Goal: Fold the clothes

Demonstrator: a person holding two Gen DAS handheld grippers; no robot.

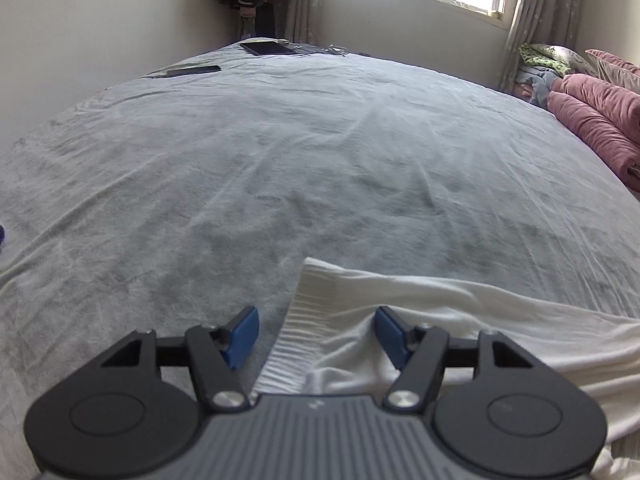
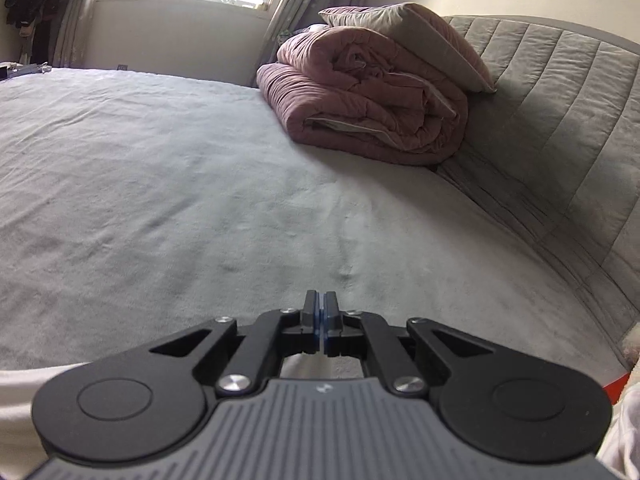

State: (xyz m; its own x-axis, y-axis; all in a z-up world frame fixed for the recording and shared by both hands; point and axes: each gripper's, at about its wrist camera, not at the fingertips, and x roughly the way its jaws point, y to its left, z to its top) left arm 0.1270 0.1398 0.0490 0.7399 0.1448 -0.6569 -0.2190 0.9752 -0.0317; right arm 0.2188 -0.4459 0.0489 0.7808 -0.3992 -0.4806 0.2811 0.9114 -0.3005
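Observation:
A white garment (image 1: 440,312) with a ribbed hem lies on the grey bed sheet (image 1: 280,168), running from under my left gripper off to the right. My left gripper (image 1: 316,336) is open, its blue pads (image 1: 244,336) on either side of the ribbed hem edge, low over the bed. My right gripper (image 2: 320,320) is shut with its pads pressed together and nothing visible between them. It hovers low over the grey sheet (image 2: 200,200). A strip of the white garment (image 2: 16,400) shows at the lower left of the right wrist view, beneath the gripper body.
A folded pink quilt (image 2: 360,96) with a pillow on top sits against the grey padded headboard (image 2: 560,128). It also shows in the left wrist view (image 1: 600,120). A dark tablet (image 1: 268,48), a phone (image 1: 192,70) and cables lie at the bed's far edge below the window.

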